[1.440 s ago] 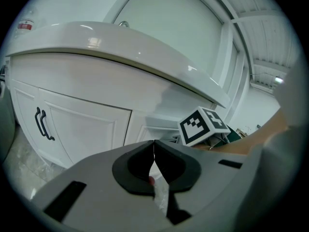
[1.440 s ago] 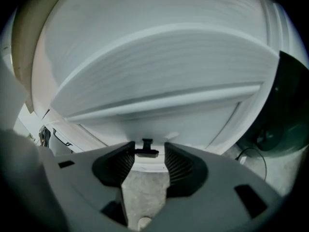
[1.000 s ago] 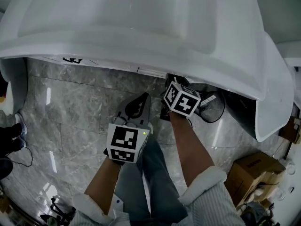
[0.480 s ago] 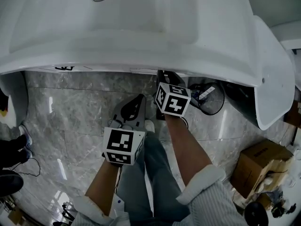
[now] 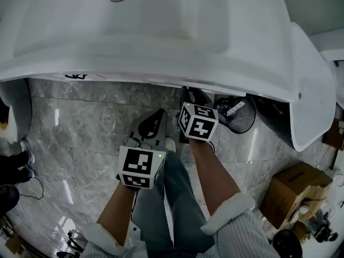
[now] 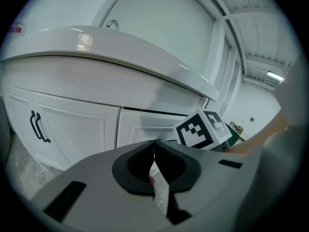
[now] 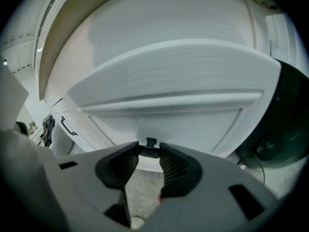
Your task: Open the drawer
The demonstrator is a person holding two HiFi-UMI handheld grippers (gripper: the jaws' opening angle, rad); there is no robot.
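Note:
A white vanity with a sink fills the top of the head view. My right gripper reaches under its counter edge to the white drawer front. In the right gripper view its jaws close from both sides on the small black drawer handle. My left gripper hangs back over the floor, left of the right one, shut with nothing in it. The left gripper view shows the drawer front and the right gripper's marker cube.
Cabinet doors with black handles stand left of the drawer. A black wire bin sits on the marble floor at the right, and a cardboard box lies further right. Another person's shoes show at the left edge.
The head view has swung a little. Both grippers keep about the same places, and the right one stays at the drawer handle.

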